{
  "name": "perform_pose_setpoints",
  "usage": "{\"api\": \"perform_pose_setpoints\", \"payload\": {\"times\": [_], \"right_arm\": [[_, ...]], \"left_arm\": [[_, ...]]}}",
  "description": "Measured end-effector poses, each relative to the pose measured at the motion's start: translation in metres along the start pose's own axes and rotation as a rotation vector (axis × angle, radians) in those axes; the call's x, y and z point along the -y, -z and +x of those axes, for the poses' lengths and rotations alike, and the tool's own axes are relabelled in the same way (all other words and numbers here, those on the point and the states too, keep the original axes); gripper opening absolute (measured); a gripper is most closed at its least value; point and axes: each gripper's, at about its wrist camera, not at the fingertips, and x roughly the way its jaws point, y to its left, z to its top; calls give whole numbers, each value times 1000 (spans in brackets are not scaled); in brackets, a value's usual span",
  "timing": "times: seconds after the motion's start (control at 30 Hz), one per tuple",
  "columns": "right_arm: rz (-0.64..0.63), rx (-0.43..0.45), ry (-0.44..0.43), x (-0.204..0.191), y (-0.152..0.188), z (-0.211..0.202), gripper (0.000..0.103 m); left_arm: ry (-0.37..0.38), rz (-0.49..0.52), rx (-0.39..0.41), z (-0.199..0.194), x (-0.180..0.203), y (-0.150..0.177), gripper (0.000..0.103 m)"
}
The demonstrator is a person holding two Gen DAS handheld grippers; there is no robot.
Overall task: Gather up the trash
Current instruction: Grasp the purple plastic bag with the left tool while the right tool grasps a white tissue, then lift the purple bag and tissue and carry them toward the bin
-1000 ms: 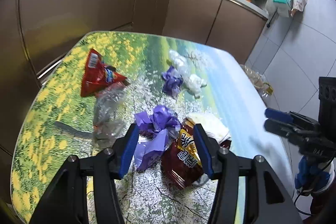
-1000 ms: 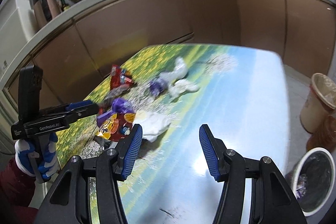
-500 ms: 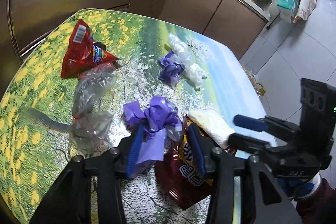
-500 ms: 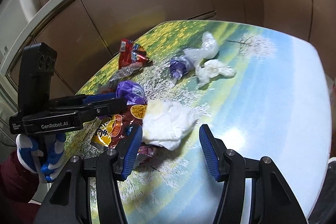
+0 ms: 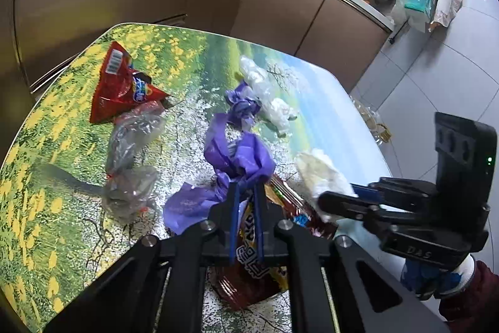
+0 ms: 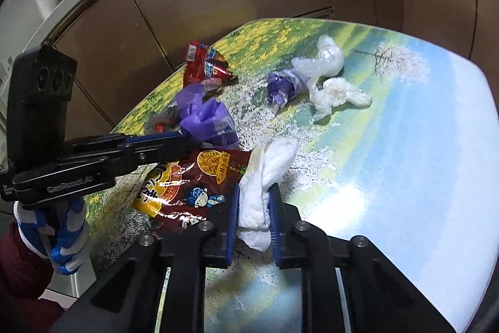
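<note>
Now both jaws had just clamped, left gripper [image 5: 246, 192] on the purple bag [image 5: 240, 158], right gripper [image 6: 254, 205] on the white tissue wad [image 6: 265, 177], near the tabletop's [image 6: 389, 177] front edge, ready for lifting clear.

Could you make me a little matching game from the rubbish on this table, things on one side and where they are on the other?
Things:
1. purple plastic bag
2. white tissue wad
3. red snack wrapper
4. dark noodle packet

Places:
A. lying flat on the table between the two grippers
B. pinched in the right gripper
C. lying loose at the table's far side
D. pinched in the left gripper

Pairs: 1-D, 2-B, 3-C, 4-A
</note>
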Motion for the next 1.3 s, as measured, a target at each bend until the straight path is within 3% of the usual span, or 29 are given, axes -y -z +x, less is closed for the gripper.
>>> {"api": "perform_pose_setpoints", "payload": {"times": [0.3,0.5,0.57,0.6,0.63,0.67,0.97,1.0,1.13,1.3], "right_arm": [[7,58,23,0,6,-30,14],[5,68,26,-4,13,-44,14],[12,67,26,-2,16,-45,14],[18,66,27,0,16,-45,14],[22,65,28,2,16,-45,14],[27,65,28,4,16,-44,14],[46,57,34,12,17,-40,14],[47,57,36,13,17,-40,14],[46,62,42,12,17,-44,14],[31,80,45,4,18,-55,14]], "left_arm": [[-12,-25,48,-27,-2,1,3],[-33,4,46,-31,4,-4,7],[-40,20,36,-26,7,-6,18],[-43,21,30,-23,9,-7,38],[-45,22,31,-21,10,-7,51],[-46,30,35,-19,13,-8,52],[-90,41,-58,19,8,-13,51],[-91,40,-56,20,7,-13,42],[-72,26,-29,14,4,-14,32],[-66,12,30,-10,2,-19,29]]}}
